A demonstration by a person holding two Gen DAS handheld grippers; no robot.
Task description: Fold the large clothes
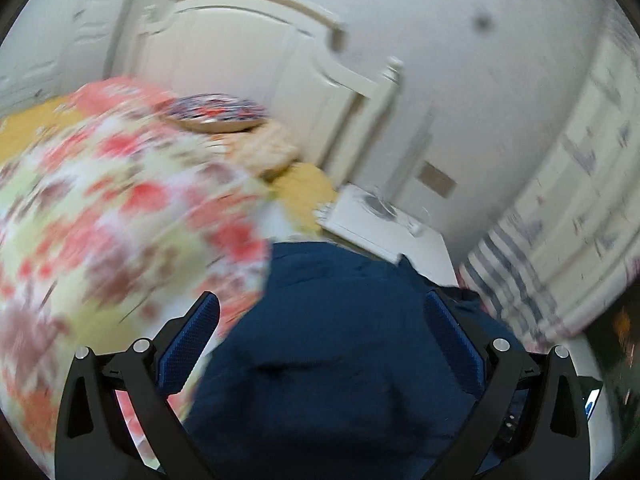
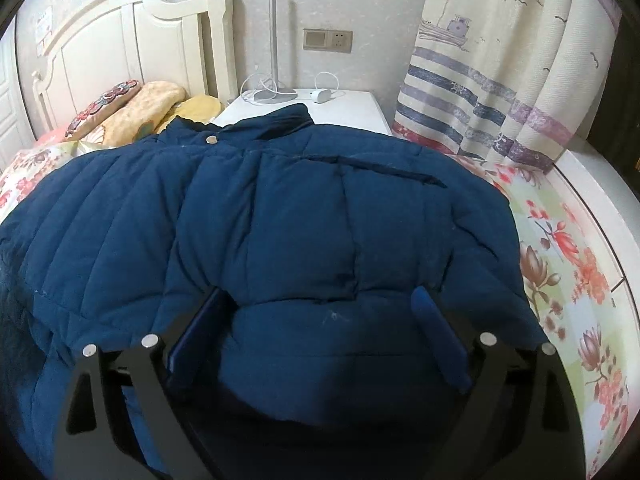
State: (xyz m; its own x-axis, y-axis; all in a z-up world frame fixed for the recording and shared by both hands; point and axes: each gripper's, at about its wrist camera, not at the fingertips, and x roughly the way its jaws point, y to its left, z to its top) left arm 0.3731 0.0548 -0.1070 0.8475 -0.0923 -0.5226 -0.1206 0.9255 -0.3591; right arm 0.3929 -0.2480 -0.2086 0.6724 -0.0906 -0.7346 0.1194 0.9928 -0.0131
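Two grippers frame the same garment. The right gripper (image 2: pixel 320 304) has its jaws spread wide, blue pads standing on either side of a puffed fold of the navy quilted jacket (image 2: pixel 280 216); the padding bulges up between them, and whether the pads still press on it cannot be told. The left gripper (image 1: pixel 320 312) is likewise spread wide, with jacket fabric filling the space between its fingers, and here too it is unclear whether the pads bear on the cloth, the picture being smeared with blur. Outward from the right gripper, the jacket lies spread across the bed, its collar with a metal snap (image 2: pixel 209 140) toward the headboard end. Under it shows a floral quilt (image 2: pixel 560 248), pink and green. Beyond the collar stand a white nightstand (image 2: pixel 352 108) carrying a lamp base (image 2: pixel 272 96) and a white charger (image 2: pixel 322 95), and beside it the cream headboard (image 2: pixel 120 40) with pillows (image 2: pixel 136 108) heaped at its foot. A curtain (image 2: pixel 500 80) with stripes and a boat print hangs at the right.
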